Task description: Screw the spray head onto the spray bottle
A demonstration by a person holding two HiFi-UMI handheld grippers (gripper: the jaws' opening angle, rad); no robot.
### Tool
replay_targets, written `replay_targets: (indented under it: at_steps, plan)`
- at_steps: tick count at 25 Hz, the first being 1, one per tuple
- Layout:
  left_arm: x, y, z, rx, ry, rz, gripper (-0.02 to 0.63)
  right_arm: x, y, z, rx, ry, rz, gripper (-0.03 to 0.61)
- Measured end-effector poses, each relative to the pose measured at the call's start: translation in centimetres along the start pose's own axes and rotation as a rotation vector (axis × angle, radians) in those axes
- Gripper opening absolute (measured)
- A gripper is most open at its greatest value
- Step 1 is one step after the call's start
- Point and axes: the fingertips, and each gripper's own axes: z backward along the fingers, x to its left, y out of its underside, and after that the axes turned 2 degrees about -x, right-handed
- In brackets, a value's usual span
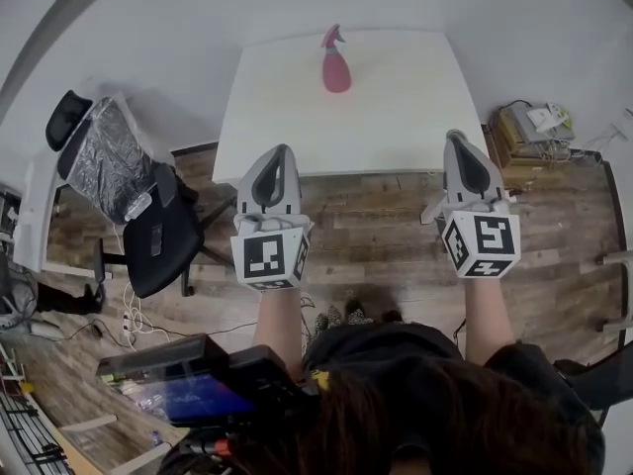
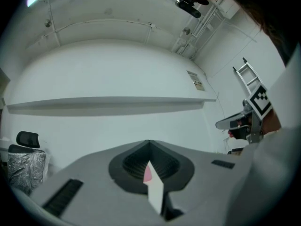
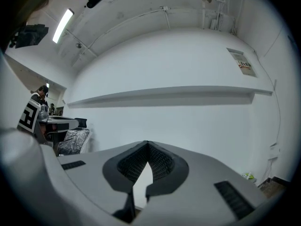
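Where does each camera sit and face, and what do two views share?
Head view: on the head, steeply down at table, spray bottle, forearms, left gripper, right gripper.
Left gripper view: on that gripper, level along its shut jaws toward the table edge.
Right gripper view: same, mirrored.
Shared: each gripper view shows the other gripper.

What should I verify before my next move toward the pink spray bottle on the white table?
1. Left tongs open for grasping: not ok, shut and empty.
2. Right tongs open for grasping: not ok, shut and empty.
3. Pink plastic spray bottle upright on the white rectangular table: ok.
4. Pink spray head separate from the bottle: cannot tell; it appears to sit on top.
5. Tongs above the table: not ok, both are before its near edge, over the wooden floor.
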Motion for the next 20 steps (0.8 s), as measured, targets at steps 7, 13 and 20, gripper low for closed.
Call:
replay_targets:
  at_steps: [7,13,20]
  plan:
    - [-2.9,-1.5,1.6,-0.016,0.0,-0.004,0.002,0.2,-1.0,2.0,-0.012,-0.015,-0.007,0.006]
    - [-3.2,-1.3,2.7,-0.003,-0.031,0.009,0.002,0.2,-0.6,2.8,0.009,-0.023,-0.015,0.005]
    - [-3.5,-1.4,2.4,0.002,-0.037,-0.008,0.002,0.0,-1.2,2.6,0.0,-0.019,0.017,0.005]
